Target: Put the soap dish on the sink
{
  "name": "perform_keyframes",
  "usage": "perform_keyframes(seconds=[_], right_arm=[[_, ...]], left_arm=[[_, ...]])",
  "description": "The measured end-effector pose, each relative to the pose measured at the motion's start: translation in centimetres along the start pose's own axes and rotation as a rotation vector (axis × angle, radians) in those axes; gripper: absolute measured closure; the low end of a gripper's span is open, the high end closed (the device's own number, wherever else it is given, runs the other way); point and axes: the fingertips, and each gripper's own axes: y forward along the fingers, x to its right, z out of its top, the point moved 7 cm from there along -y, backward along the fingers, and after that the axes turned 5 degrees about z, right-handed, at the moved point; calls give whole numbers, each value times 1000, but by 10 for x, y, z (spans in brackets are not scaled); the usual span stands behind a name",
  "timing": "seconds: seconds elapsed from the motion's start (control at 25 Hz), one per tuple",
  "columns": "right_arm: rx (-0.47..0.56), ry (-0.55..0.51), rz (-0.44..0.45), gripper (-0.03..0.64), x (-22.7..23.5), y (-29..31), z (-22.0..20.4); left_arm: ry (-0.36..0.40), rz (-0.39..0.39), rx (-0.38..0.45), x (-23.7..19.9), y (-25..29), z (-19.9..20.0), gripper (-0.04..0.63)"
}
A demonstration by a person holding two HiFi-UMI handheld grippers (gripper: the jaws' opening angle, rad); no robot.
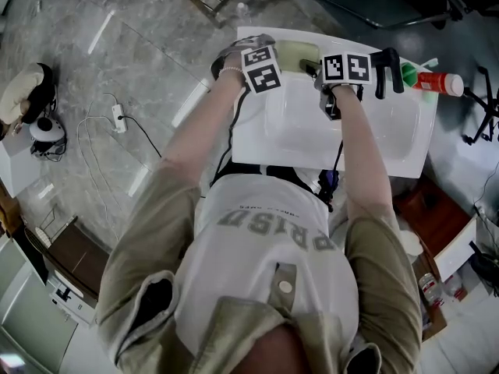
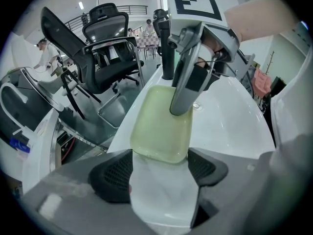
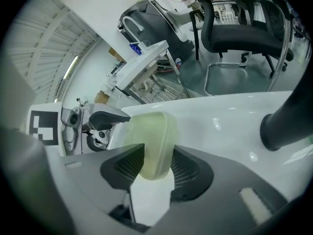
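Right tool (image 3: 156,156) straddles one end of the soap dish (image 3: 149,131), jaws parted and pads seemingly not pressing. The dish lies flat on the back ledge of the sink (image 3: 220,116), beside the black faucet (image 3: 286,124). Left tool (image 2: 160,163), spread wide and gripping nothing, faces the dish's other end, which sits just at its fingertips. The dish's long axis runs straight between the two tools, so I judge each should back off along that line
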Motion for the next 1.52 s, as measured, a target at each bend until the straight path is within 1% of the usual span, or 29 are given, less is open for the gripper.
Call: perform_keyframes(seconds=[0.28,0.44,0.64,0.76,1.0,1.24,1.52], right_arm=[[-44,-35,-58,428,-1,0,4],[-69,-74,-98,410,-2,1,6],[-113,-117,-126,392,-4,2,9],[-126,-139,-125,385,-4,3,9],[-160,-190,-130,377,-6,4,10],[-189,-236,-159,365,-7,6,12],[-165,-241,-134,349,-6,5,12]], left_arm=[[-7,-17,-17,-2,2,3,225],[-3,-28,-27,-3,3,4,225],[-5,-42,-31,-4,3,5,224],[-8,-63,-36,-6,4,4,224],[-1,-128,-61,-8,4,3,224],[29,-152,-82,-12,3,4,224],[49,-168,-87,-15,3,4,224]])
